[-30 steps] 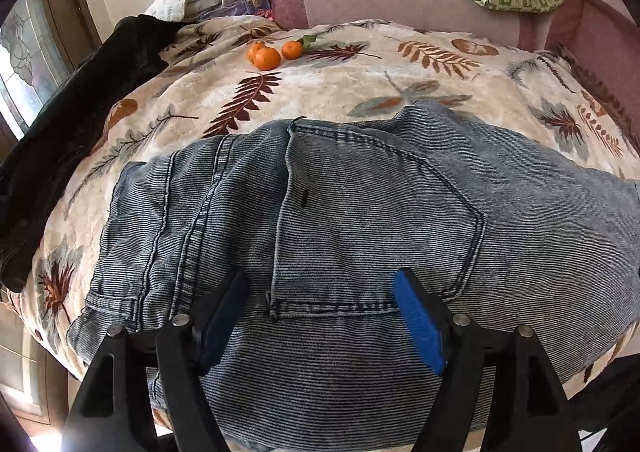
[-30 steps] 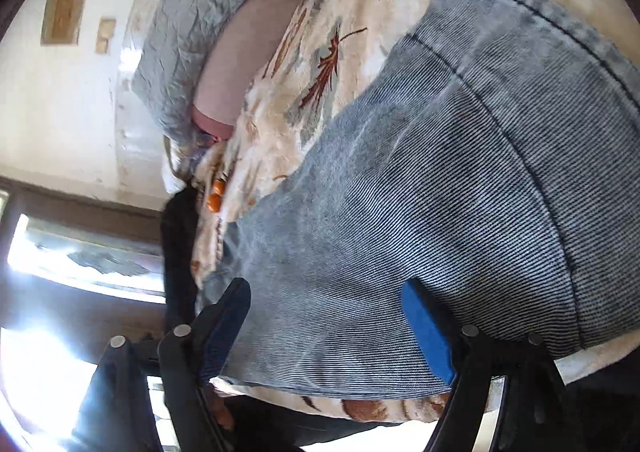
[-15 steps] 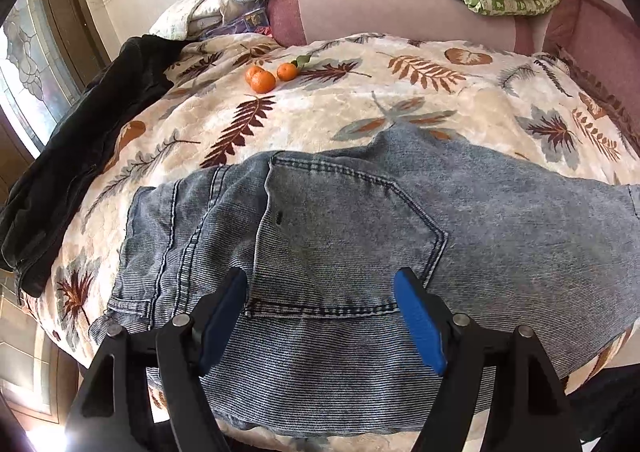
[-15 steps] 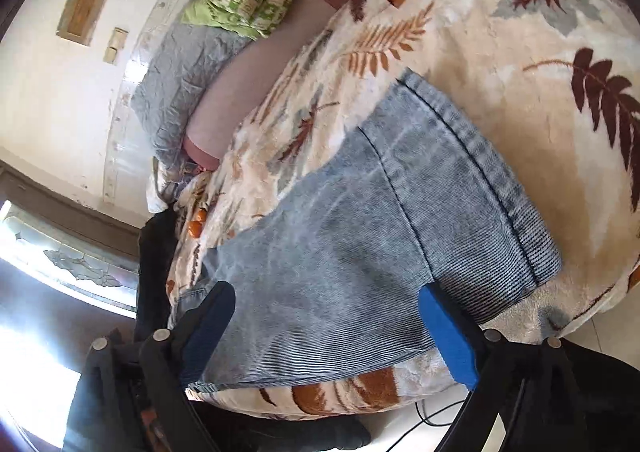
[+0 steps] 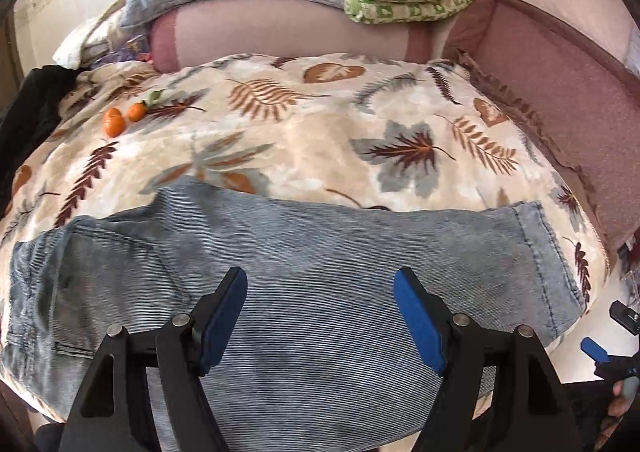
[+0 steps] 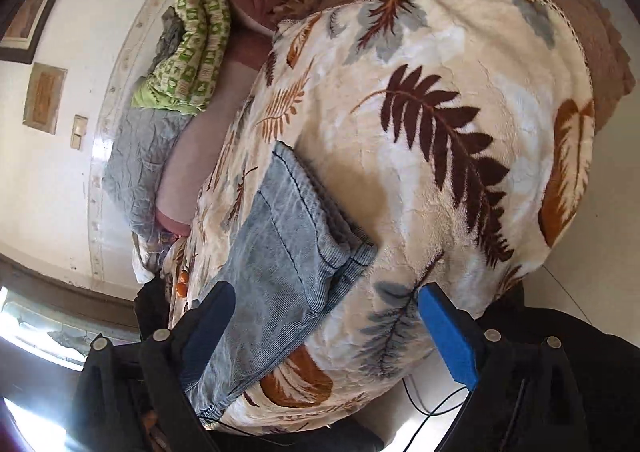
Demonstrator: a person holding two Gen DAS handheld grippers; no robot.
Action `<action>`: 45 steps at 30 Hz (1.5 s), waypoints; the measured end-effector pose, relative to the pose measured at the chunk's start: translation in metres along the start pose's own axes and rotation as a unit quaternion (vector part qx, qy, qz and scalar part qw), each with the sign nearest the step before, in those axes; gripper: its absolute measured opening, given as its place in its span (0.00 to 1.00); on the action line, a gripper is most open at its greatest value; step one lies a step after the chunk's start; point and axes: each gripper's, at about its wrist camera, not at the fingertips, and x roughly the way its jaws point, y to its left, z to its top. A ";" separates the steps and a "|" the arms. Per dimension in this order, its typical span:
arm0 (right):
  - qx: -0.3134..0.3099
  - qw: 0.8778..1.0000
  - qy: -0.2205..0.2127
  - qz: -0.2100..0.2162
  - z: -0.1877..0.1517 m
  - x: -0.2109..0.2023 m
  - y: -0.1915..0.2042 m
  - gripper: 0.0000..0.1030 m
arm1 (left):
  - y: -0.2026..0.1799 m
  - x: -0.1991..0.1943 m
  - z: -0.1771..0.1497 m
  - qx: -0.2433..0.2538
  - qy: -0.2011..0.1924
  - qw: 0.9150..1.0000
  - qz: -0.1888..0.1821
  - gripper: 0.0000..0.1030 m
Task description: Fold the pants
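Across the blanket (image 5: 320, 131) pants (image 5: 320, 252) lie lengthwise, hem rightward; both tools gape.

left gripper (image 5: 320, 322): black arms, blue pads, silver screws | right gripper (image 6: 326, 336): same build, blue pads

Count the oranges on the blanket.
2 clearly show. One orange lies near the blanket's far left edge; the second orange sits just right of it, by a green leaf. In the earlier left view there were three, so one may be hidden now.
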 end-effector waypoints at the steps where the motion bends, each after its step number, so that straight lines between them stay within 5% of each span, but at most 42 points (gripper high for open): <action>1: 0.001 1.000 0.003 0.007 0.001 0.003 0.000 0.92 | -0.009 0.004 0.000 0.005 0.004 1.000 -0.007 0.74; 4: 0.008 0.999 0.016 0.034 0.007 0.019 0.005 0.92 | -0.031 0.019 -0.002 0.018 0.016 1.000 -0.016 0.74; 12: 0.030 0.999 0.016 0.002 0.012 0.045 0.003 0.86 | -0.047 0.056 -0.015 0.028 0.060 0.998 -0.010 0.74; 14: 0.017 1.000 0.016 -0.018 0.014 0.046 0.007 0.76 | -0.050 0.058 -0.019 0.041 0.054 0.998 -0.002 0.76; 16: 0.012 0.999 0.018 -0.036 0.017 0.047 0.007 0.51 | -0.055 0.059 -0.021 0.059 0.053 0.997 0.007 0.79; 17: 0.013 0.999 0.021 -0.040 0.019 0.048 0.005 0.47 | -0.056 0.059 -0.022 0.061 0.051 0.997 0.009 0.80; 25: -0.002 0.998 0.027 -0.055 0.020 0.053 0.005 0.45 | -0.057 0.061 -0.022 0.062 0.047 0.997 0.011 0.82; 27: -0.015 0.997 0.027 -0.069 0.020 0.052 0.007 0.34 | -0.057 0.061 -0.022 0.062 0.047 0.997 0.011 0.82; 31: -0.036 0.996 0.021 -0.077 0.017 0.048 0.017 0.29 | -0.057 0.061 -0.022 0.063 0.047 0.997 0.010 0.82; 39: -0.137 0.986 -0.018 -0.088 0.006 0.030 0.086 0.28 | -0.047 0.057 -0.019 0.050 0.054 0.997 -0.024 0.82; 42: -0.216 0.973 -0.034 -0.080 -0.011 0.024 0.142 0.28 | -0.015 0.036 -0.014 -0.012 0.035 0.998 -0.054 0.82; 45: -0.302 0.951 -0.037 -0.057 -0.043 0.032 0.206 0.28 | 0.033 0.004 -0.016 -0.062 -0.007 0.997 -0.044 0.82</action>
